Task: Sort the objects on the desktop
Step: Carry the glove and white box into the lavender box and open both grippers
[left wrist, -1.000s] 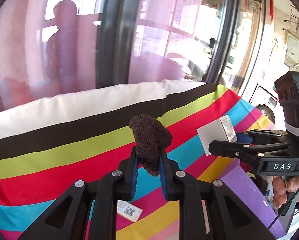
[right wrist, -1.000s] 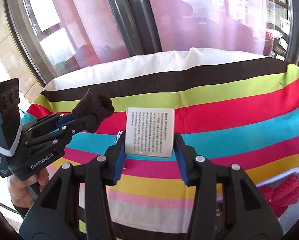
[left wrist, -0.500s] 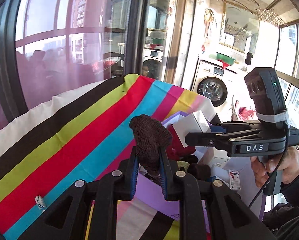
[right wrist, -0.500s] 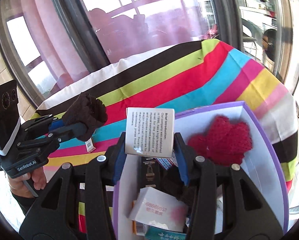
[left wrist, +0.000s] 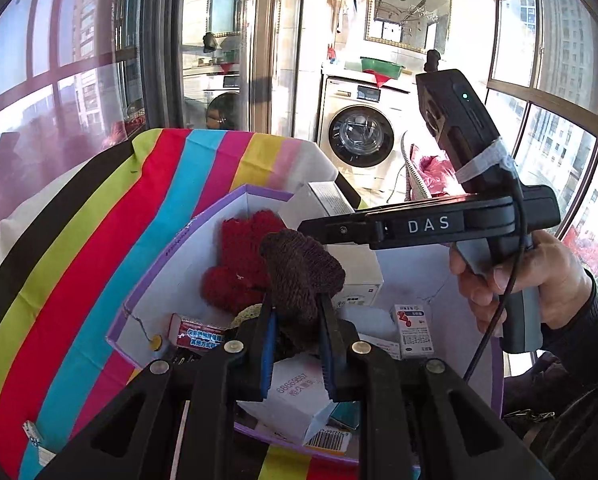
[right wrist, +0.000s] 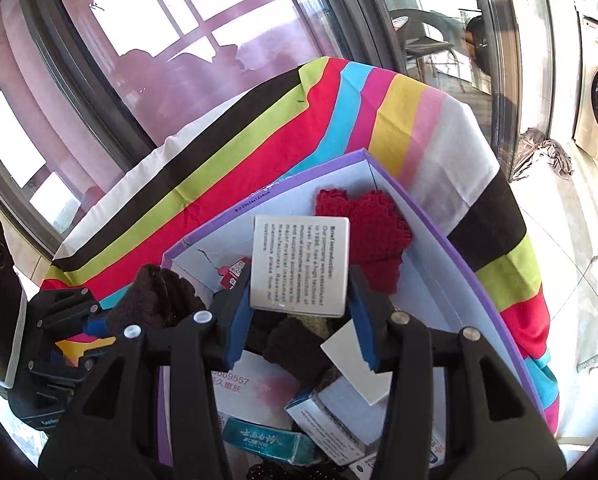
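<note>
A glazed balcony room is surrounding the work area: tall windows on several sides and a front-loading washing machine [left wrist: 358, 136] standing at the back. The surface is a table draped in a striped cloth [left wrist: 99, 240], with white, black, lime, red, cyan, pink and yellow bands. A purple-edged cardboard box [right wrist: 451, 240] is sitting on this cloth, already holding a red knitted glove [left wrist: 239, 264], several small cartons and a teal packet [right wrist: 259, 438].

The left gripper [left wrist: 297, 344] is pinching a dark brown knitted glove [left wrist: 303, 276], its pads pressed together on the fabric, the glove standing up out of the jaws. The right gripper [right wrist: 299, 312] is clamping a white printed box [right wrist: 299, 266] across its narrower dimension, the long axis running up and away from the jaws.

The deciding relation: both carried items are hanging directly above the open box, with the contents lying below and ahead of each gripper. The right gripper is sitting further over the interior; the left is nearer the box's near-left wall. The person's hand [left wrist: 511, 276] is gripping the right handle. Judgement: both items are positioned for release into the box, and neither has been let go yet.
</note>
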The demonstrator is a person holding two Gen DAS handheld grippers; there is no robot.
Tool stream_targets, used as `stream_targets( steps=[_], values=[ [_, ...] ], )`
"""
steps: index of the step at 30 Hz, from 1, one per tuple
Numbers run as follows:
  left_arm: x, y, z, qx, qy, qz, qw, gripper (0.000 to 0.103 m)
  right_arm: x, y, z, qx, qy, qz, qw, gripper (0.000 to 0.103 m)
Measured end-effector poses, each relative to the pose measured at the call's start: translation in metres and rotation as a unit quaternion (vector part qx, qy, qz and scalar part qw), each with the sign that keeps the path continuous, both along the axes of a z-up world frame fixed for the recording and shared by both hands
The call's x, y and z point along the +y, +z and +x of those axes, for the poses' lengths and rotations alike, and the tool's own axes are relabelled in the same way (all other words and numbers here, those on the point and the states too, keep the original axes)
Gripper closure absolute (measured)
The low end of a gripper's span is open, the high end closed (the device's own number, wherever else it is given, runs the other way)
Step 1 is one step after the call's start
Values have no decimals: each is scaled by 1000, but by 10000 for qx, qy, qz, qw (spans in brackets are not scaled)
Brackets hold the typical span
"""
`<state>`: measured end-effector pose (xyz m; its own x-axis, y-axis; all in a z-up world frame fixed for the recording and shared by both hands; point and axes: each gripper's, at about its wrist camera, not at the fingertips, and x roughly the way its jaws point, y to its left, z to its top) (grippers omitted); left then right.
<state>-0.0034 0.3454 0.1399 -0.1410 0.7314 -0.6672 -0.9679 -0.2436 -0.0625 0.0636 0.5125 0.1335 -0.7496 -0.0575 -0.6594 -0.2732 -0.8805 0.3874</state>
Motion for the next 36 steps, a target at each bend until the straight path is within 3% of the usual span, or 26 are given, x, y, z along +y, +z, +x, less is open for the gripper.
stream_targets(
  steps=[5, 11, 14, 15, 17, 19, 27, 36],
  values=[
    [7, -4, 7, 32, -77, -101, 9999, 84, 2, -1, 2, 30, -47, -29, 10000, 55],
    [11, -9, 8, 12, -140, -224, 9997, 83, -10, 7, 7, -95, -280, 671, 9973, 55],
    [13, -15, 9, -58, -244, -349, 9991, 70, -21, 6, 4, -348, -320, 1126, 9925, 54],
    [13, -16, 10, -10, -220, -348, 9992, 59, -26, 4, 2, -470, -272, 1298, 9901, 53],
    [13, -16, 10, -7, -179, -348, 9992, 56, -31, 1, 3, -486, -256, 1471, 9876, 47],
    [12, -16, 8, 54, -126, -377, 9992, 55, -32, 0, 4, -526, -345, 1623, 9847, 35],
    [-2, -7, -6, 151, 205, -293, 9992, 50, -36, 1, 7, -514, -384, 1783, 9819, 34],
    [-6, -3, -9, 164, 245, -251, 9992, 50, -39, 3, 7, -513, -405, 1855, 9805, 33]
  ],
)
